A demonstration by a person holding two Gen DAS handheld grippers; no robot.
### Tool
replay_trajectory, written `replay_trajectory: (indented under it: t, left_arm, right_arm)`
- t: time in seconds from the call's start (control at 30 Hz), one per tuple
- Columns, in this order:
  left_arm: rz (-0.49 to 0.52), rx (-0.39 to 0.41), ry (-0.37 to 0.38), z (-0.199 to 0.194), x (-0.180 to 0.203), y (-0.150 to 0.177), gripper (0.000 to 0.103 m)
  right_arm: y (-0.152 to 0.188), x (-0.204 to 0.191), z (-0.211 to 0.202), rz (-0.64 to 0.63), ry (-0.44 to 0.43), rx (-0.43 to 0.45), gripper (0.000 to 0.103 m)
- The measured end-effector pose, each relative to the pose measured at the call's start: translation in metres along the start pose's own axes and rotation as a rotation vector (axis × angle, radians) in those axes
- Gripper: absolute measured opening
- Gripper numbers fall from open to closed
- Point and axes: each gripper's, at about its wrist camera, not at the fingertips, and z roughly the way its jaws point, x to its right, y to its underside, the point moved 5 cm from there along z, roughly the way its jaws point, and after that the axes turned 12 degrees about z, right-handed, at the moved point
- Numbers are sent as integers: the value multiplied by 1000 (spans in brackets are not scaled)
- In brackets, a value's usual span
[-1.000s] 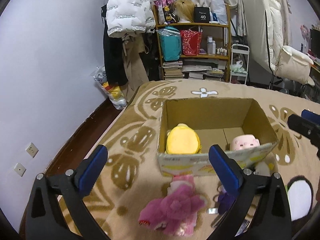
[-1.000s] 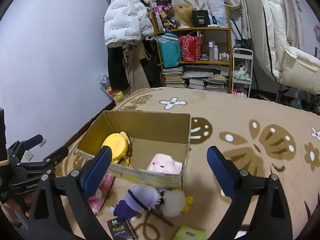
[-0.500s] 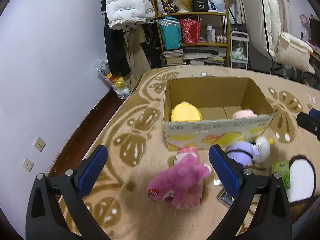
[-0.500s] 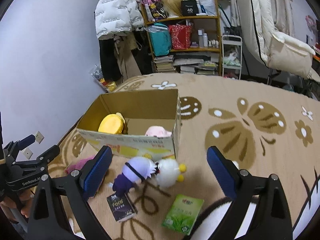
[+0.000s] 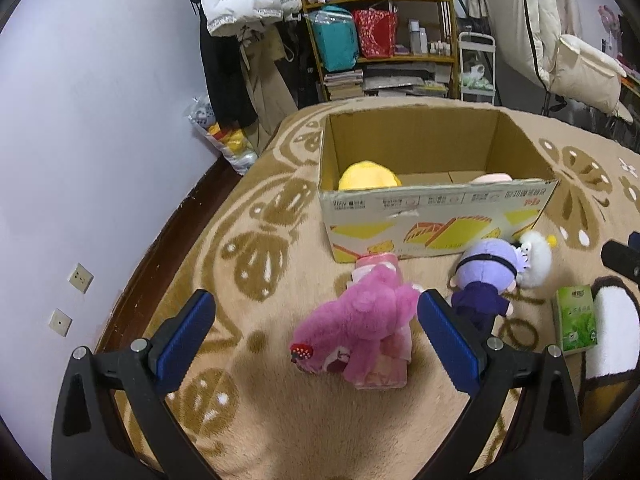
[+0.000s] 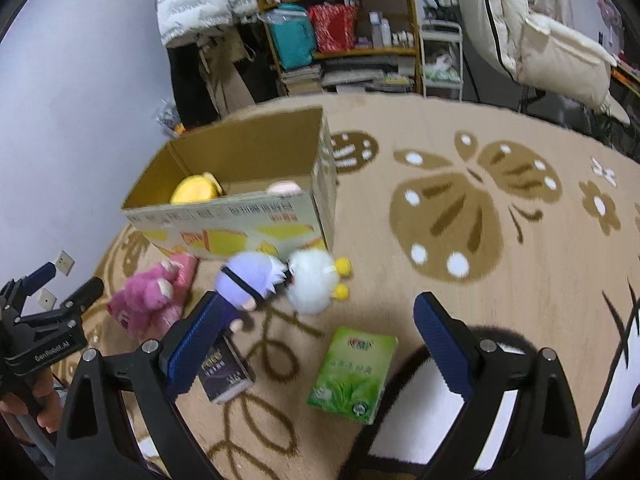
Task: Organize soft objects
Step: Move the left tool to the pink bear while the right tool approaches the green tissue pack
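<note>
Both cameras have pulled back from the cardboard box [image 5: 436, 208]; the pink plush bear [image 5: 360, 328] now lies mid-frame between the left gripper's [image 5: 316, 336] spread fingers. The right gripper [image 6: 316, 344] hangs released and empty, so 3 toys remain on the rug [image 6: 520, 280], the bear likely next.

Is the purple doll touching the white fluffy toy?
Touching. In the right wrist view the purple doll presses against the white toy with no carpet showing between them.

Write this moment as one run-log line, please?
left gripper: open, over pink plush | right gripper: open, empty | cardboard box: yellow plush inside | purple plush: outside box
</note>
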Motion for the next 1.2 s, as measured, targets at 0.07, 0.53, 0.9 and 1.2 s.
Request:
replay_trajectory:
  t: [0.07,0.53,0.9,1.2]
  left_arm:
    - [1,-17,8,6,2,2,100]
    - [39,-103,36,39,16,7,100]
    - [79,-140,42,60,28,7,100]
    - [121,-171,52,80,40,7,100]
  right_arm:
    - [4,4,7,12,9,-25,100]
    - [19,24,48,86,74,-157,99]
    - [30,36,74,125,104,-246,98]
    - [37,35,90,112,125,-301,96]
